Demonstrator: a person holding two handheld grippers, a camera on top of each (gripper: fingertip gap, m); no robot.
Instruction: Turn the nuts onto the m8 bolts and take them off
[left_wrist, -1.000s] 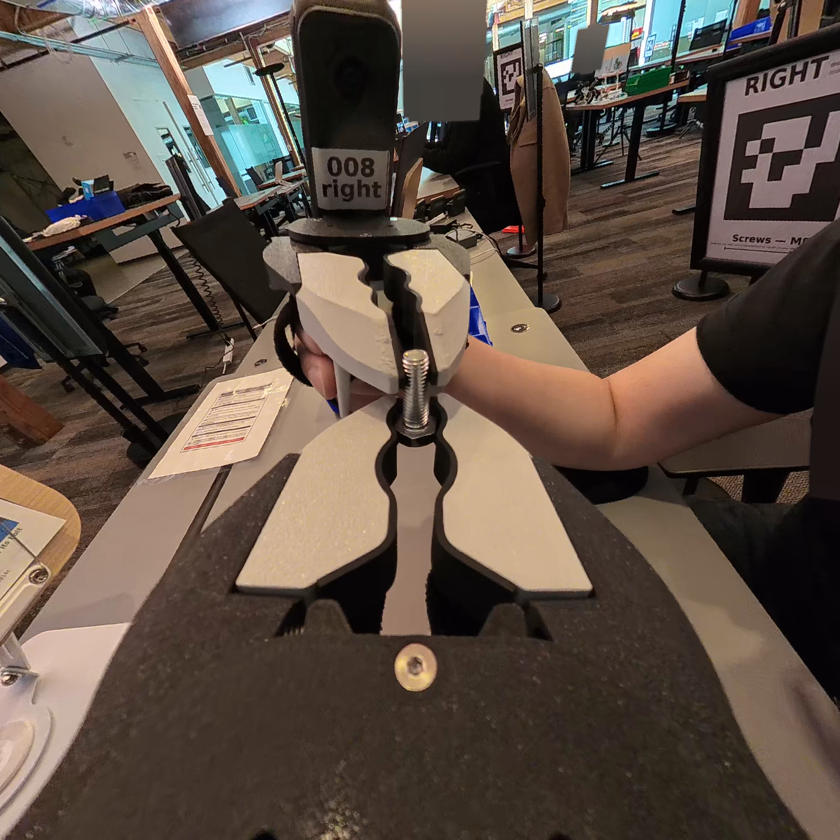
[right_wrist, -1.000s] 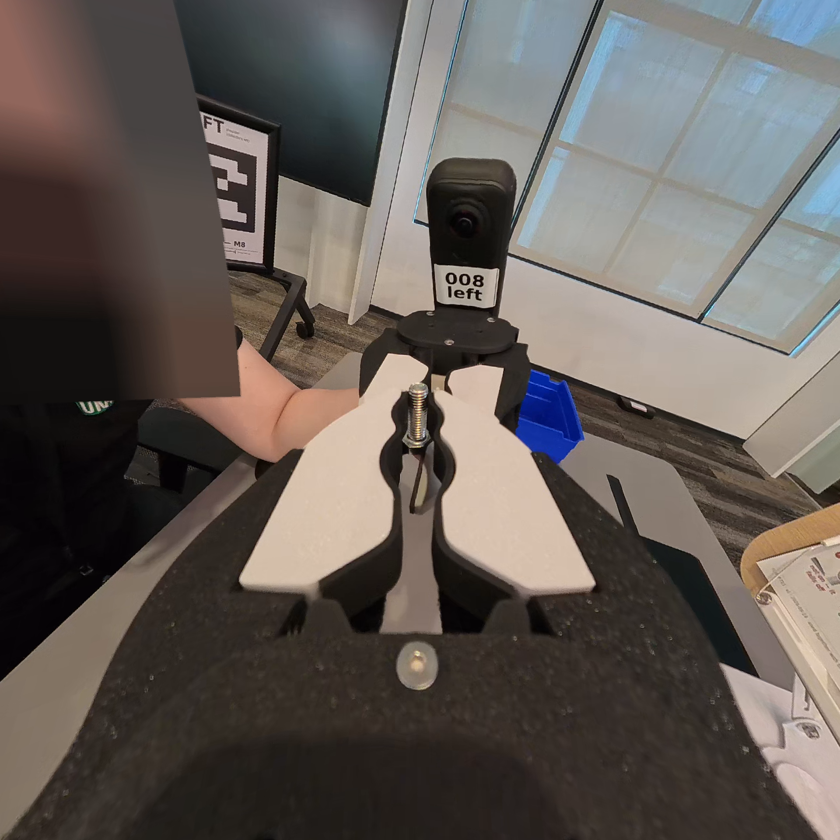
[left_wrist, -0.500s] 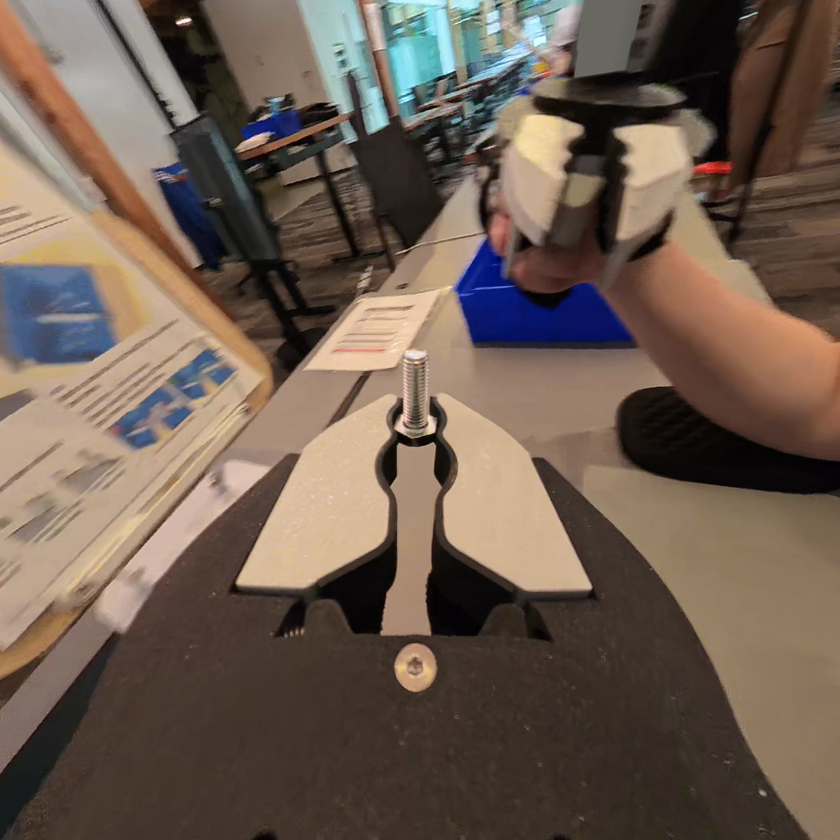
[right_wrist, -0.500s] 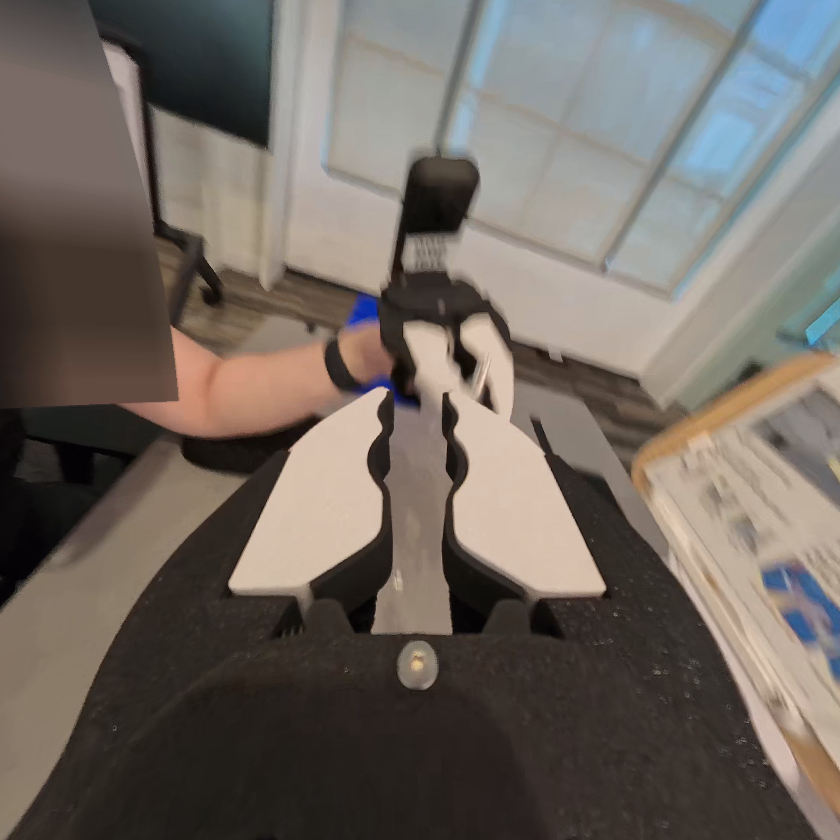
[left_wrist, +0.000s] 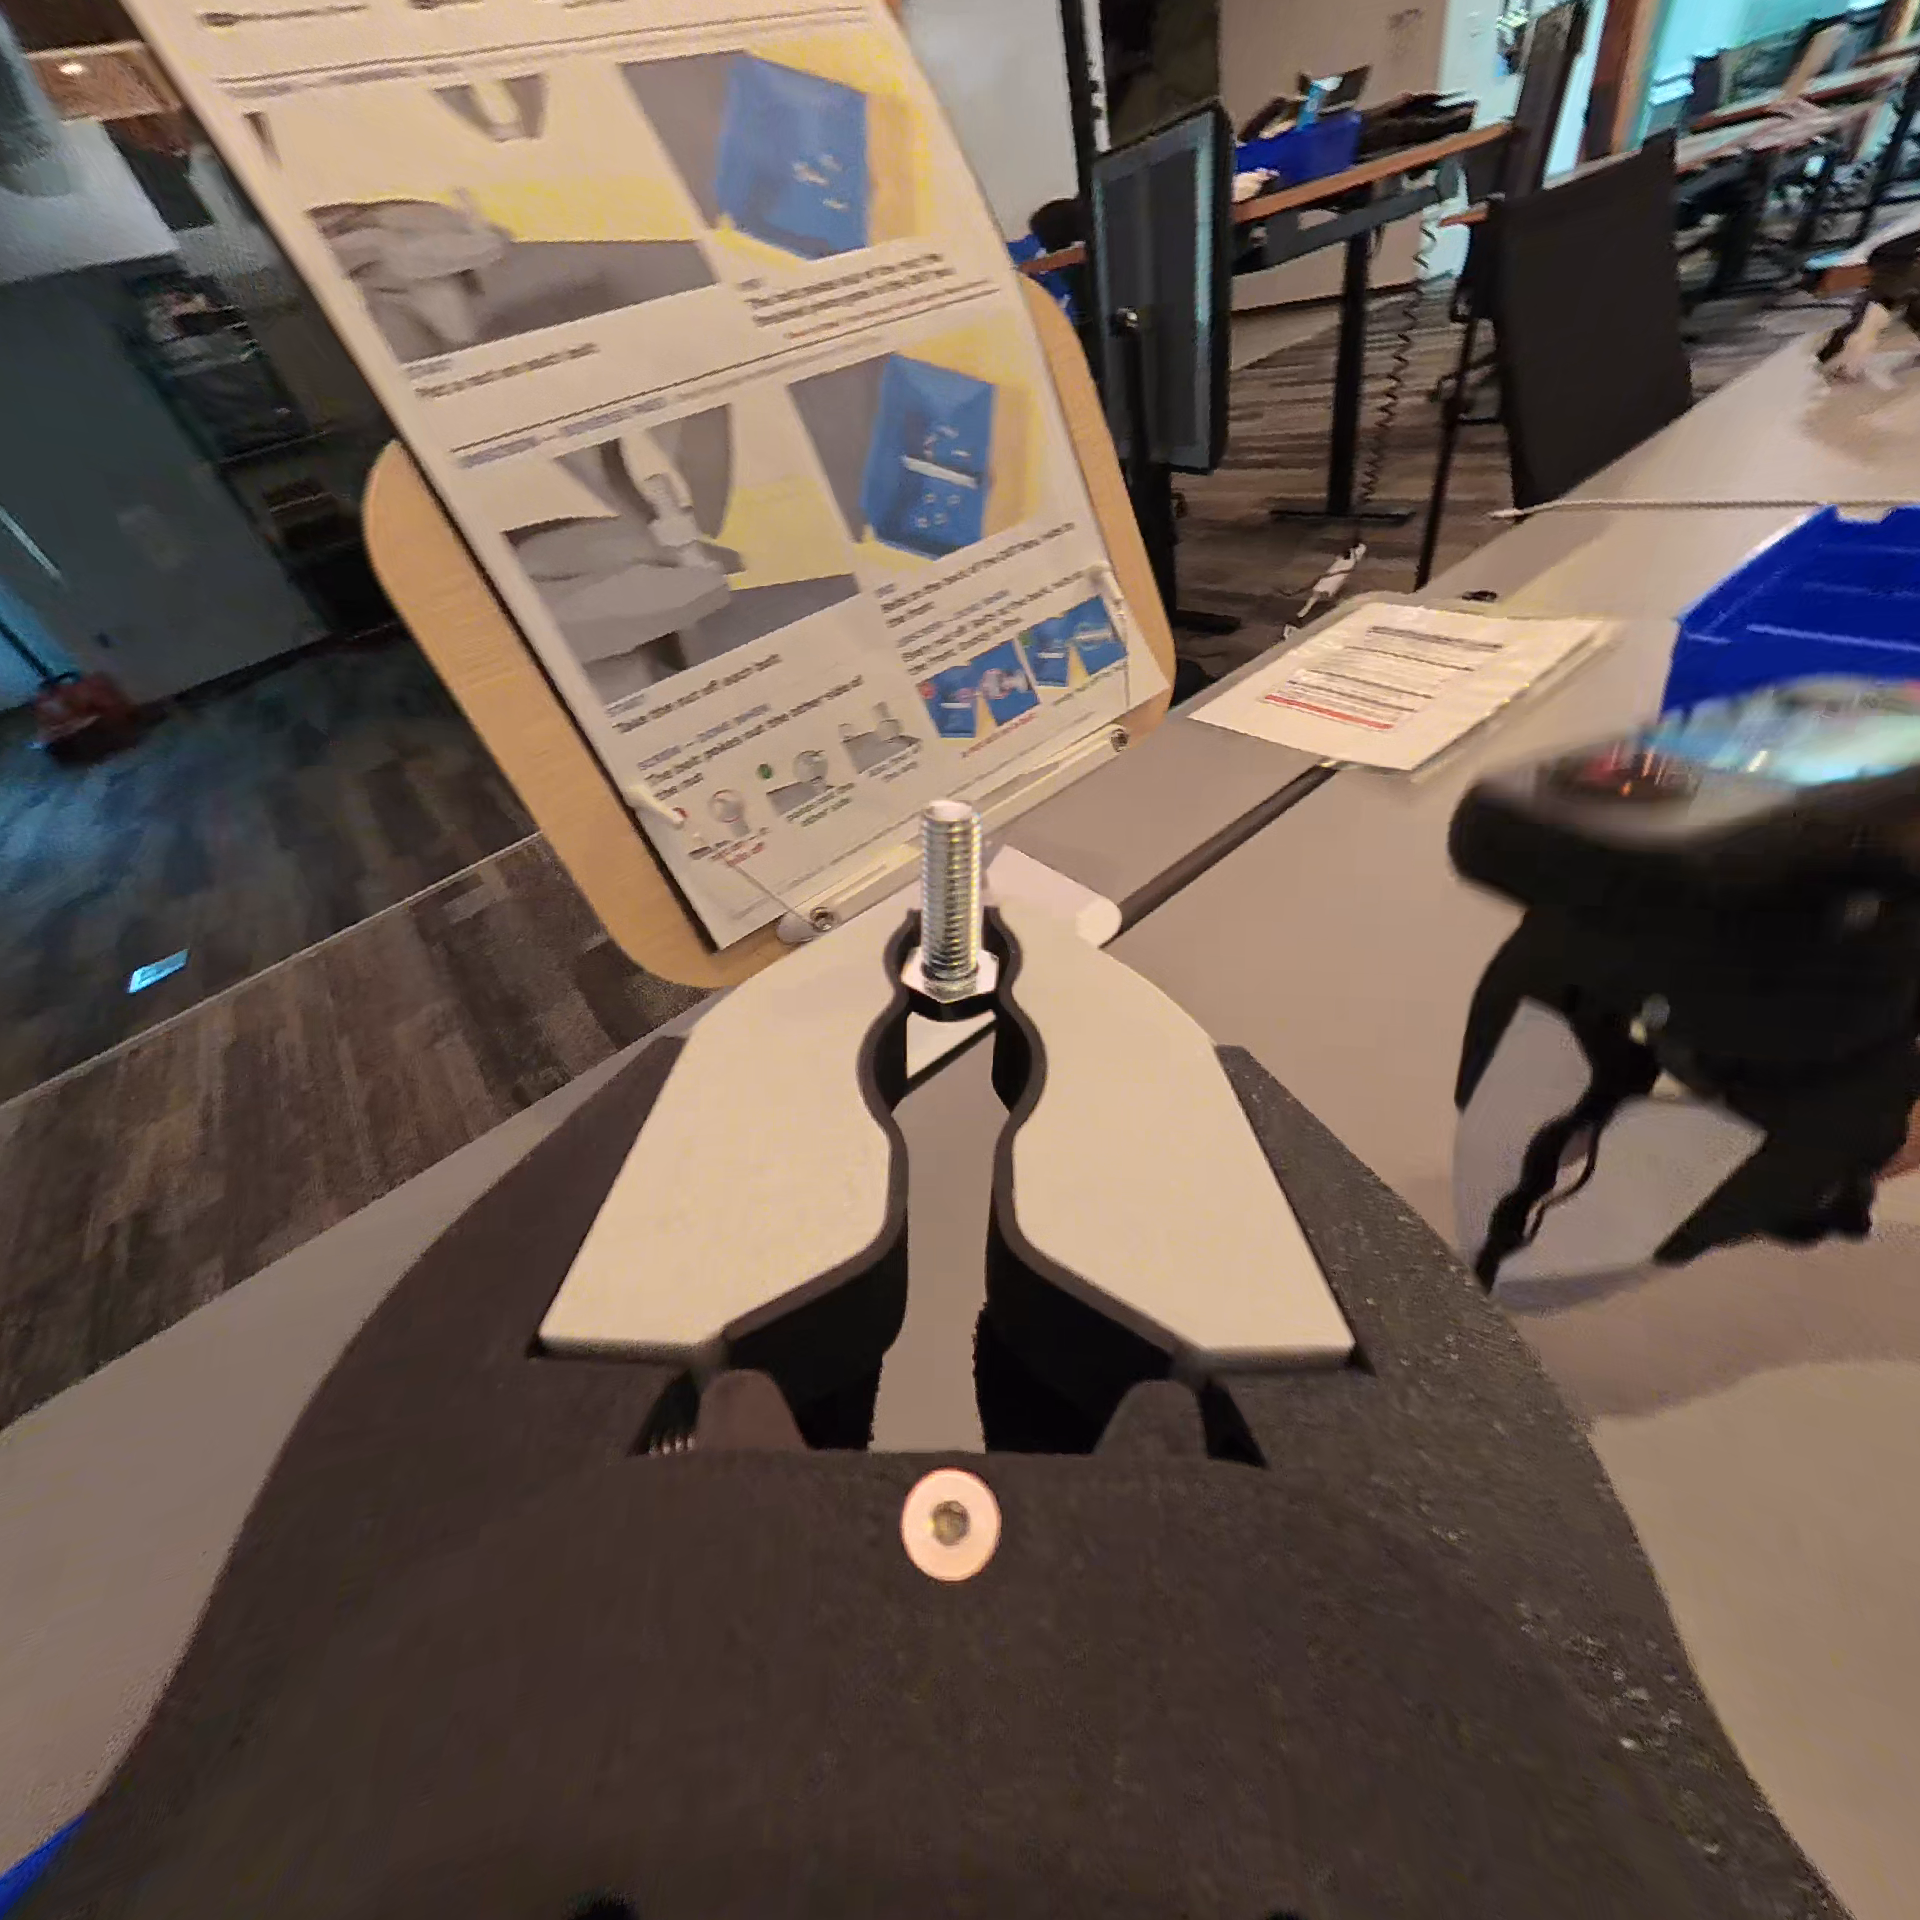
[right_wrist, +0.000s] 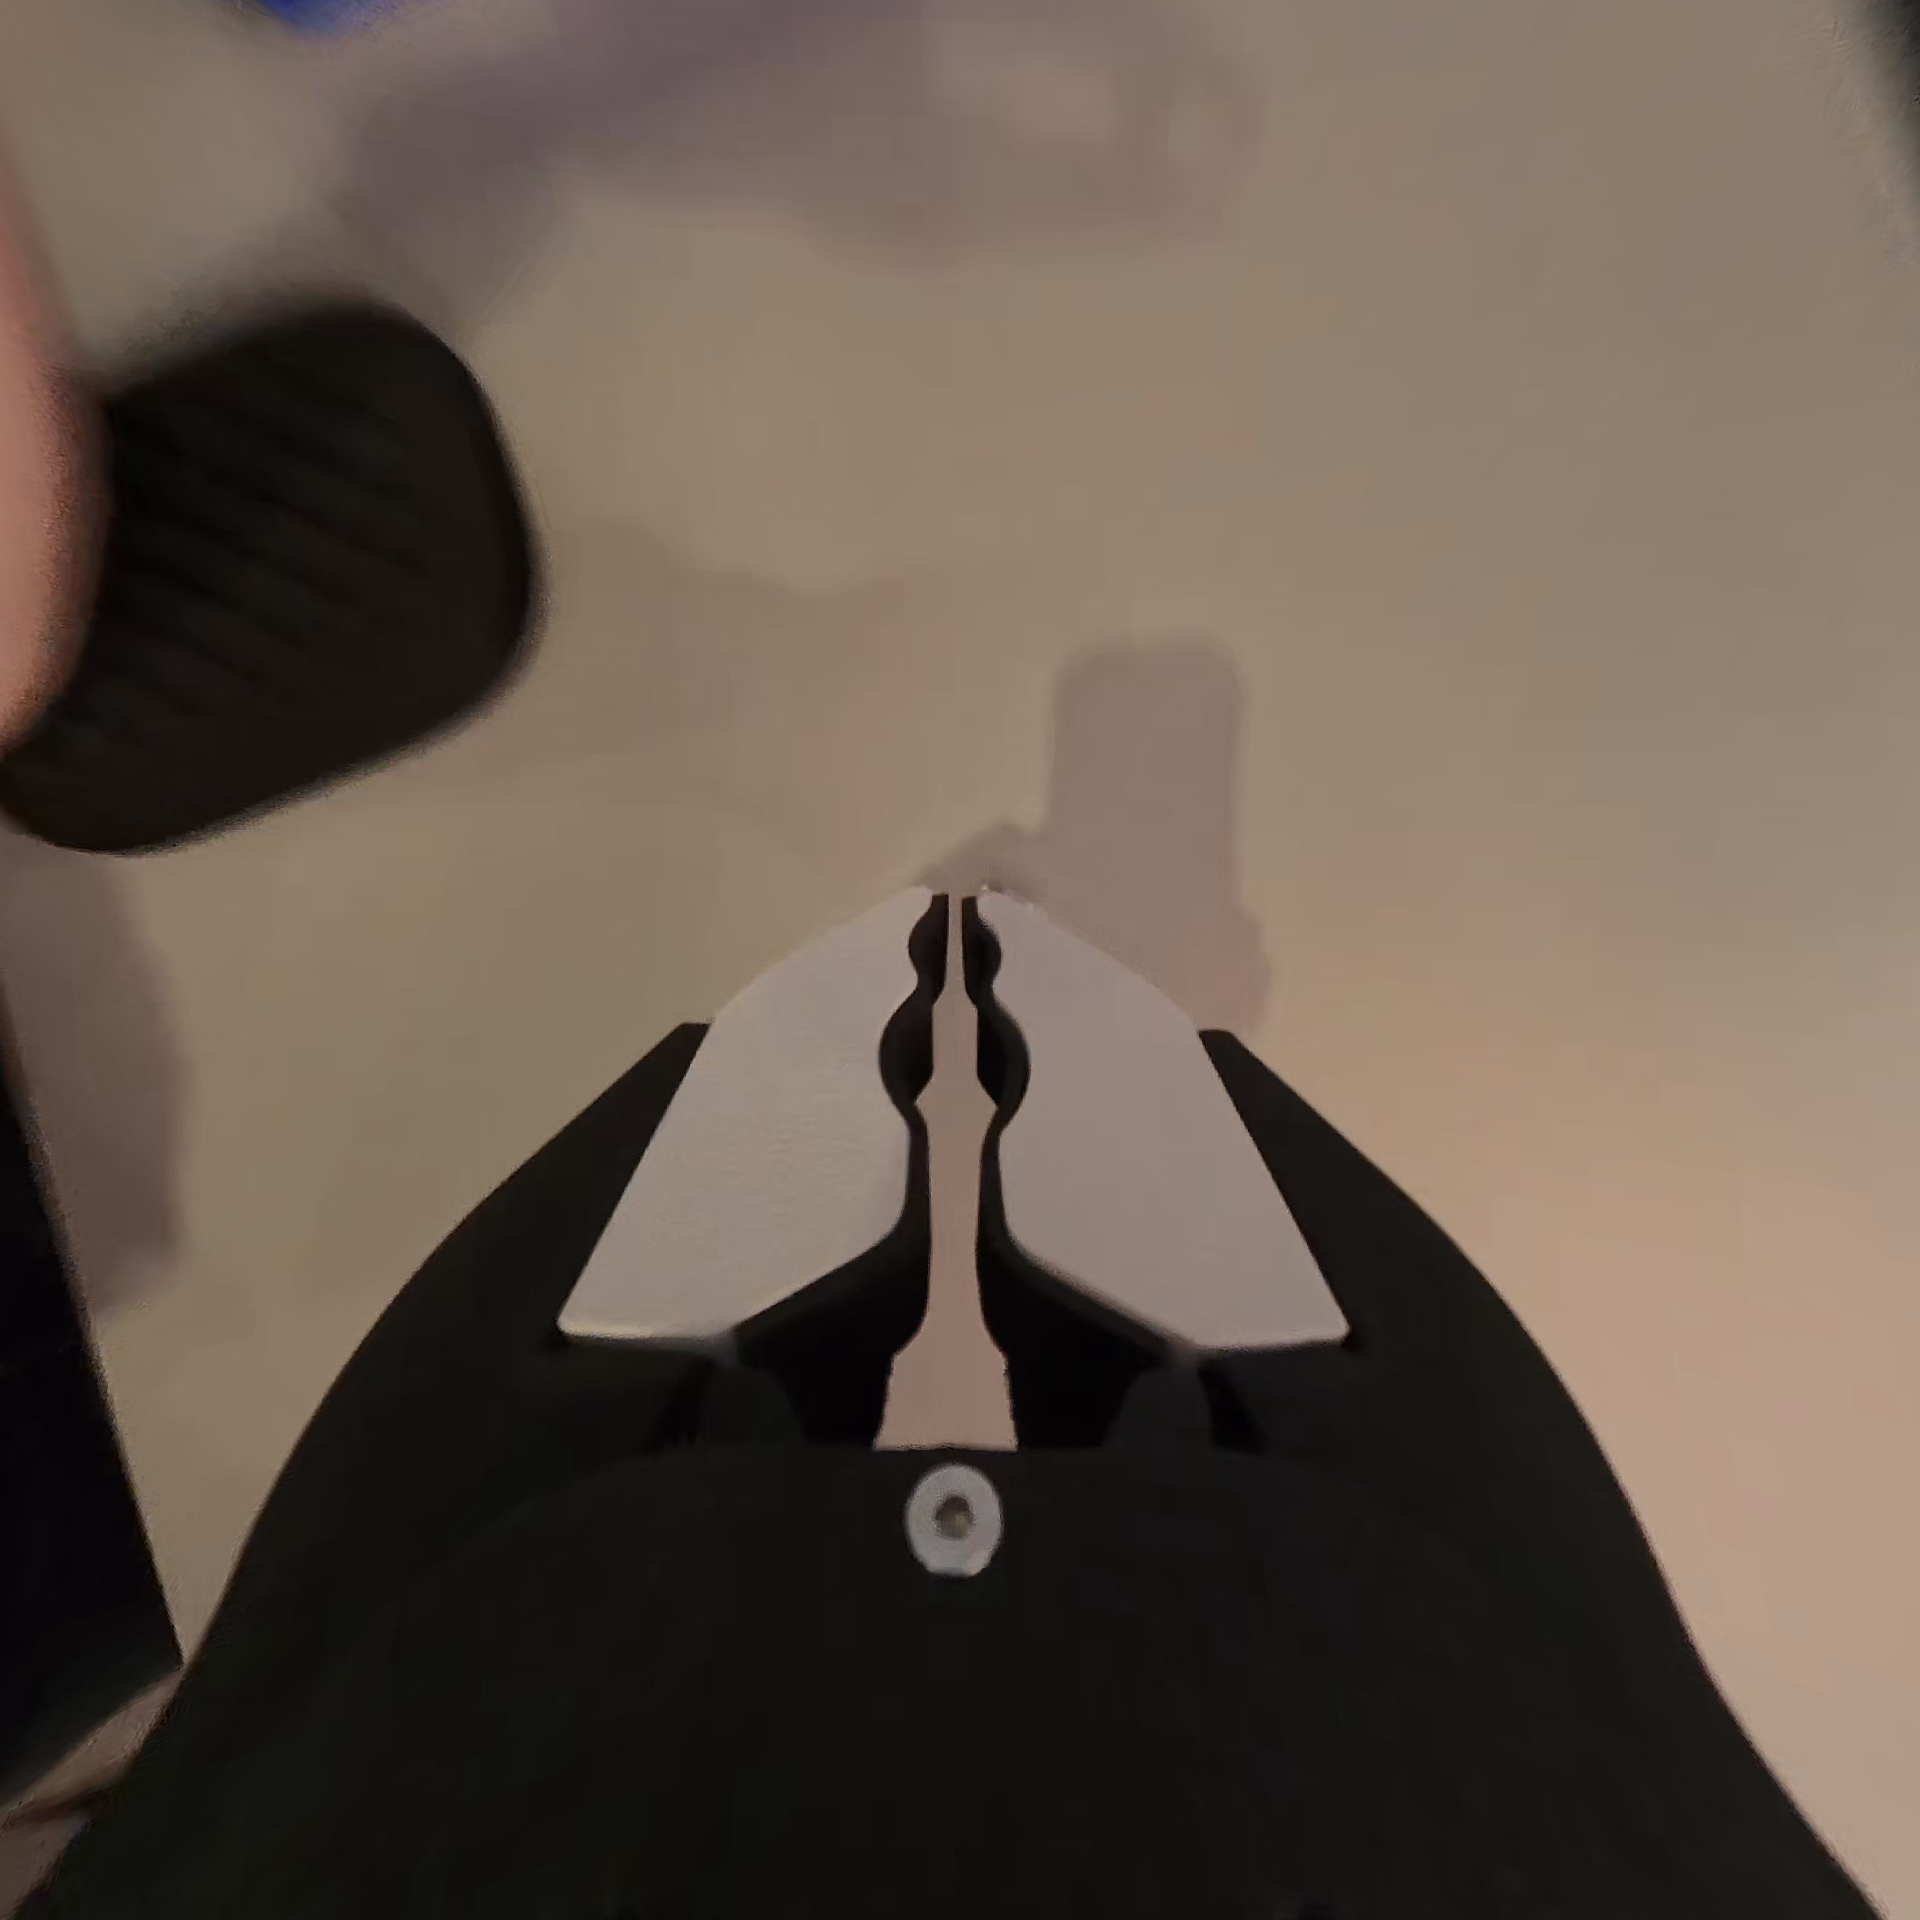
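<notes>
My left gripper (left_wrist: 949, 940) is shut on a silver M8 bolt (left_wrist: 949, 883). The bolt stands upright, with its hex part (left_wrist: 949, 979) seated in the notch between the fingertips and the bare thread pointing up. My right gripper (right_wrist: 956, 900) points down at the grey table (right_wrist: 1455, 520), close to it. Its jaws are shut to a thin slit and I see nothing between them; the view is blurred. In the left wrist view the right gripper (left_wrist: 1714, 997) is a dark blur at the right, apart from the bolt. No loose nut shows.
An instruction board (left_wrist: 727, 468) on a wooden stand leans just beyond the bolt. A blue bin (left_wrist: 1829, 623) and a paper sheet (left_wrist: 1403, 675) lie on the table at right. A black pad (right_wrist: 281, 582) and a person's arm are at the left of the right wrist view. Left tips to right tips: about 20 centimetres.
The right gripper let go of the bolt, drew away, tipped down toward the table and shut. The left gripper swung left with the bolt to face the instruction board.
</notes>
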